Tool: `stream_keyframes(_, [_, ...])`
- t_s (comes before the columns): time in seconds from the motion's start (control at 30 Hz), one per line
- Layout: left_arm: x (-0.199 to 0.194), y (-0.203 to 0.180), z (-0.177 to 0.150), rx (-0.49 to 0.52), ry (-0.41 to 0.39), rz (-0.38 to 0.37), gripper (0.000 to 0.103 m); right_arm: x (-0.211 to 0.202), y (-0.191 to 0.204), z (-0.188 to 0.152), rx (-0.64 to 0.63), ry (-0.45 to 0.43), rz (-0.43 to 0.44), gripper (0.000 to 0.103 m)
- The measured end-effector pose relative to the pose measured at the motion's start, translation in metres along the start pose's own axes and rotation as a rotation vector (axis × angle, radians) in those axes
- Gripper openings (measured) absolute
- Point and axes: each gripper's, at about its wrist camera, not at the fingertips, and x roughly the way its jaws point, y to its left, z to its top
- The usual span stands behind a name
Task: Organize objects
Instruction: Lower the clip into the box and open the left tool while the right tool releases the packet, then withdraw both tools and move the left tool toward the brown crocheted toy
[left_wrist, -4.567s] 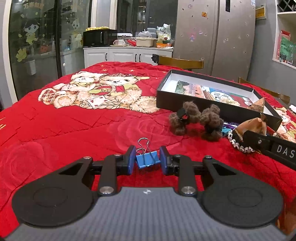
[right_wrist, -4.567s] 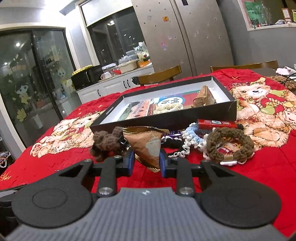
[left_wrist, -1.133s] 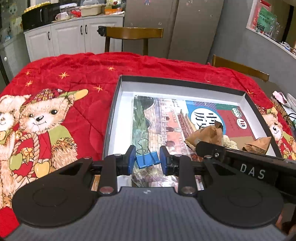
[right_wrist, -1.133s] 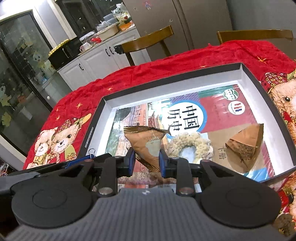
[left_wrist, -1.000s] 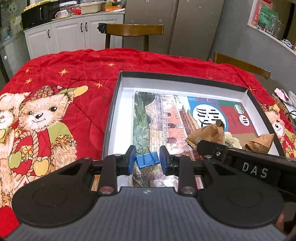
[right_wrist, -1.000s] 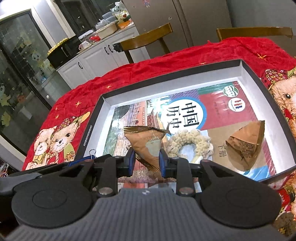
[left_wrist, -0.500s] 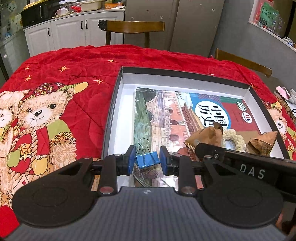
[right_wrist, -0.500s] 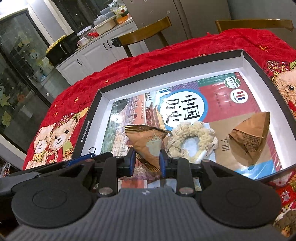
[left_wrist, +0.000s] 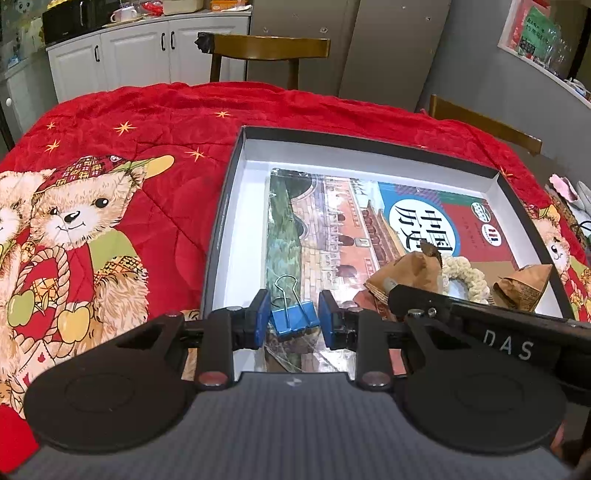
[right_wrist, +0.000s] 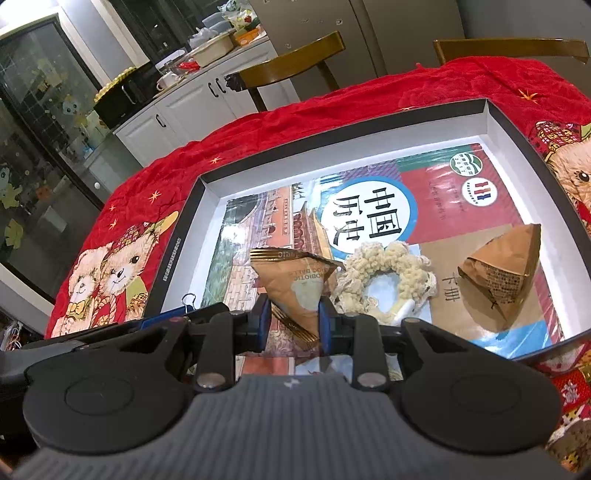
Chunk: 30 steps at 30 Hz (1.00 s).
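Observation:
A black shallow box (left_wrist: 221, 206) with white inner walls lies on the red quilt, a picture book (left_wrist: 332, 221) flat on its floor. My left gripper (left_wrist: 293, 325) hangs over the box's near left corner, shut on a blue binder clip (left_wrist: 295, 319) with its wire handles up. To its right my right gripper (right_wrist: 291, 321) is shut on a brown triangular snack packet (right_wrist: 299, 286), held above the book. In the box lie a cream scrunchie (right_wrist: 388, 275) and a second brown packet (right_wrist: 502, 275). The left wrist view shows the right gripper's arm (left_wrist: 480, 325) crossing the lower right.
The red bear-print quilt (left_wrist: 110, 184) covers the table all round the box. Wooden chairs (left_wrist: 266, 48) stand at the far side, with white cabinets (left_wrist: 129, 59) and a fridge behind. Small items (left_wrist: 561, 186) lie at the table's right edge.
Since the oldest frames both grippers have come from the loose items on the quilt to above the box, still holding clip and packet. Over the last second they barely shift.

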Motion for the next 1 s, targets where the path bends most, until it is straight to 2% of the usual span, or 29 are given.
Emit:
stream_keyframes(0.33, [0.000, 0.001, 0.001, -0.008, 0.015, -0.001, 0.034, -0.002, 0.000, 0.001, -0.008, -0.007, 0.011, 0.035])
stream_keyframes(0.43, [0.000, 0.003, 0.004, -0.016, 0.042, -0.011, 0.039, -0.004, -0.001, 0.002, -0.002, -0.006, 0.015, 0.038])
stream_keyframes(0.53, [-0.001, 0.010, 0.008, -0.038, 0.065, -0.033, 0.045, -0.010, -0.001, 0.005, 0.007, -0.014, 0.034, 0.057])
stream_keyframes(0.6, [-0.006, 0.013, 0.011, -0.052, 0.059, -0.039, 0.045, -0.018, 0.000, 0.008, 0.004, -0.037, 0.055, 0.059])
stream_keyframes(0.73, [-0.035, 0.014, 0.016, -0.028, -0.026, -0.069, 0.045, -0.045, 0.008, 0.013, -0.025, -0.107, 0.070, 0.062])
stream_keyframes(0.8, [-0.055, 0.013, 0.018, -0.012, -0.082, -0.094, 0.048, -0.059, 0.010, 0.016, -0.028, -0.146, 0.085, 0.064])
stream_keyframes(0.87, [-0.077, 0.013, 0.019, -0.006, -0.144, -0.110, 0.057, -0.079, 0.015, 0.019, -0.043, -0.197, 0.104, 0.066])
stream_keyframes(1.0, [-0.121, 0.011, 0.019, 0.015, -0.267, -0.120, 0.063, -0.120, 0.027, 0.019, -0.102, -0.311, 0.138, 0.074])
